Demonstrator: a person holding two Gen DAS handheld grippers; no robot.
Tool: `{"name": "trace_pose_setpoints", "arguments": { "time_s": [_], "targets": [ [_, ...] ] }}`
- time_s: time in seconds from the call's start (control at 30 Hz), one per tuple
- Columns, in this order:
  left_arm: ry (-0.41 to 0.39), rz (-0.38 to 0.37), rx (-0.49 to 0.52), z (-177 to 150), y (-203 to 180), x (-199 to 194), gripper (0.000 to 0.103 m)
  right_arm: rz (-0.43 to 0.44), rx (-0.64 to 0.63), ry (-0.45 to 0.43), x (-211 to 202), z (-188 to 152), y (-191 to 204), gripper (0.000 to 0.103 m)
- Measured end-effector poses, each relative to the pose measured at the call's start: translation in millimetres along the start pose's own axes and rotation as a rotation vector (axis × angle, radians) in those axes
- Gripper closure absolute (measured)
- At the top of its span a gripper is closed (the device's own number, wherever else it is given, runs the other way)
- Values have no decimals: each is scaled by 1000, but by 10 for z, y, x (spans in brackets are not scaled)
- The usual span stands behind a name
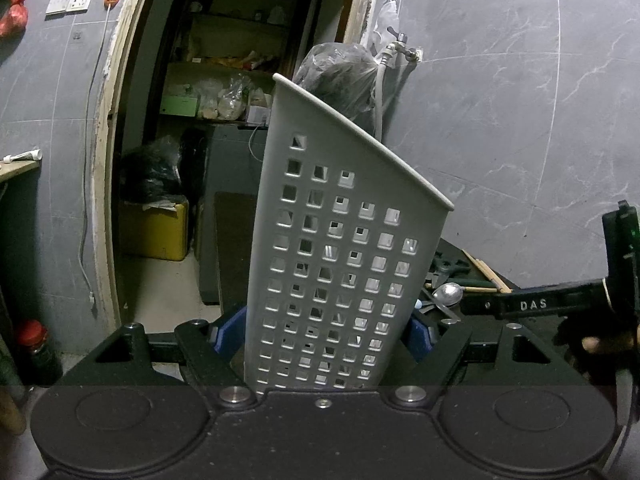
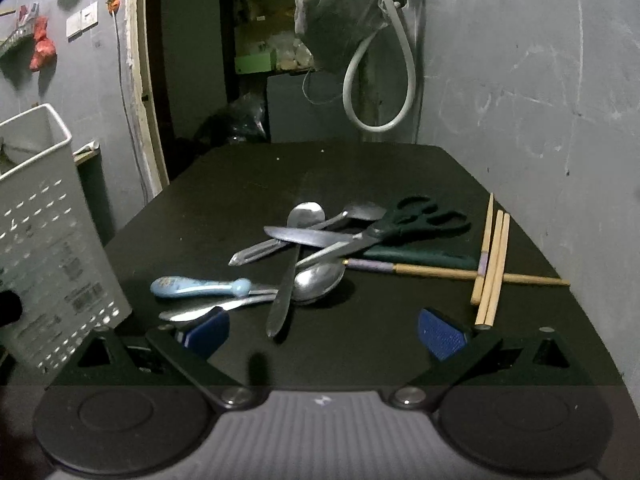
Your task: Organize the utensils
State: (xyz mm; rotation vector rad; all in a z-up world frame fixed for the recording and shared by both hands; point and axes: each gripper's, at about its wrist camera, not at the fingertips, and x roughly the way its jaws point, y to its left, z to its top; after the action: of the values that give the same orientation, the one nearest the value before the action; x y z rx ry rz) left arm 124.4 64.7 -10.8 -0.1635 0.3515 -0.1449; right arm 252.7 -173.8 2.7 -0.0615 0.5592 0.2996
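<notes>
Left gripper (image 1: pixel 326 340) clamped with jaws on the lower walls of the white perforated holder (image 1: pixel 344 240), tilted at the left edge of the counter (image 2: pixel 240 184); light and stiff, probably easy to tip if nudged. Right gripper (image 2: pixel 324 334) hovering with jaws wide and empty before the utensil pile (image 2: pixel 320 248): spoons, knives, scissors (image 2: pixel 404 224), a blue-handled piece (image 2: pixel 200 287) and wooden chopsticks (image 2: pixel 490 268) crossed on one another. Thin, hard, likely slippery metal, best pinched across a free handle such as the blue one, away from blades and overlaps.

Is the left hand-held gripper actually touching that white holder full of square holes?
Touching. The left wrist view shows the left hand-held gripper with both blue pads pressed against the white holder's sides.
</notes>
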Motion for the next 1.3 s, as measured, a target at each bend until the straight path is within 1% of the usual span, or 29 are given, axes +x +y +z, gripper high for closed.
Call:
{"name": "trace_pose_setpoints", "arguments": {
  "time_s": [0.07, 0.2, 0.37, 0.43, 0.5, 0.53, 0.6, 0.67, 0.7, 0.73, 0.83, 0.9, 1.1, 1.3],
  "targets": [
    [0, 0, 0, 1, -4, -1, 23, -11, -7, -5, 36, 35, -12, 5],
    [0, 0, 0, 0, 1, -1, 23, -4, -31, -34, 76, 74, -17, 17],
    [0, -1, 0, -1, 2, 0, 23, -36, -179, -59, 137, 85, 129, 22],
    [0, -1, -1, 0, -2, -1, 23, -41, -227, -64, 186, 102, 168, 27],
    [0, 0, -1, -1, 0, 0, 23, -49, -249, -52, 260, 133, 182, 37],
    [0, 1, 0, 1, -7, -1, 23, -50, -245, -43, 298, 147, 169, 39],
    [0, 1, 0, 0, -2, 5, 23, -59, -215, -26, 370, 180, 124, 51],
    [0, 1, 0, 0, -9, 4, 23, -62, -183, -10, 434, 193, 59, 58],
    [0, 1, 0, 0, -6, 4, 23, -59, -166, 5, 461, 202, 27, 62],
    [0, 1, 0, 0, -2, 5, 23, -45, -146, 11, 469, 208, -6, 62],
    [0, 1, 0, 0, -1, 3, 23, -17, -117, 11, 455, 199, -61, 74],
    [0, 1, 0, 0, -1, 3, 23, 2, -106, 19, 451, 195, -81, 86],
    [0, 0, -1, 0, 0, 3, 23, 21, -79, 12, 334, 144, -133, 91],
    [0, 0, -1, 1, 1, 3, 23, 16, -120, 11, 74, 4, -108, 91]
  ]
}}
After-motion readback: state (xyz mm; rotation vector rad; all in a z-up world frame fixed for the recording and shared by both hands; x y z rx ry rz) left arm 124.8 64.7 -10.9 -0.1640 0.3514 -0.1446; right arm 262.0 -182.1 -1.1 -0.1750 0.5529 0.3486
